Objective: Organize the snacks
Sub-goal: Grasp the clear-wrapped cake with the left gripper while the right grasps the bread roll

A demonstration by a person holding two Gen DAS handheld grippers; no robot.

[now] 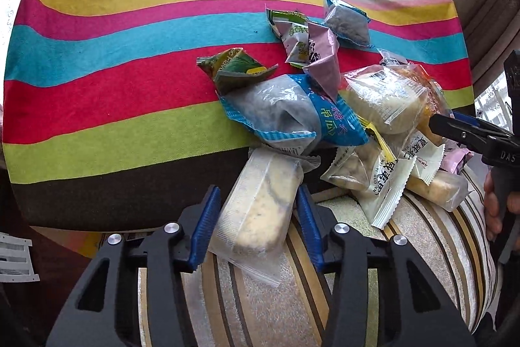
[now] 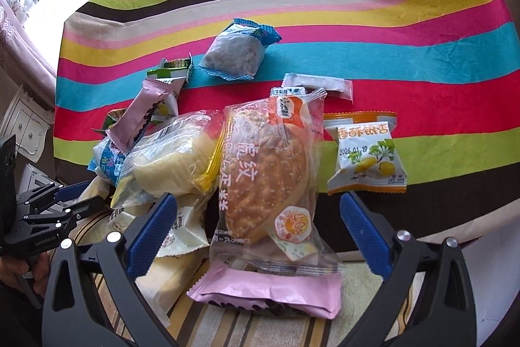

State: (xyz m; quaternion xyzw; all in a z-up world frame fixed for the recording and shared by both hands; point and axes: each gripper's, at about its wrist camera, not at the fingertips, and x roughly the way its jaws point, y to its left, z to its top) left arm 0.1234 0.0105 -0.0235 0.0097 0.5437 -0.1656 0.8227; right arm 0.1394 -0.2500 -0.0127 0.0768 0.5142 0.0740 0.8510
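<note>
left tongs (image 1: 256, 226) clamp cake packet (image 1: 256, 210) | right tongs (image 2: 256, 236) spread, straddling bread packet (image 2: 266, 178)

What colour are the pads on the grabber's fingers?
Blue pads, clearest in the right wrist view.

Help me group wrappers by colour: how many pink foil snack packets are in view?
2. One pink foil packet leans on the pile's left side; the other lies nearest the camera, under the clear bread bag. More may be buried.
</note>
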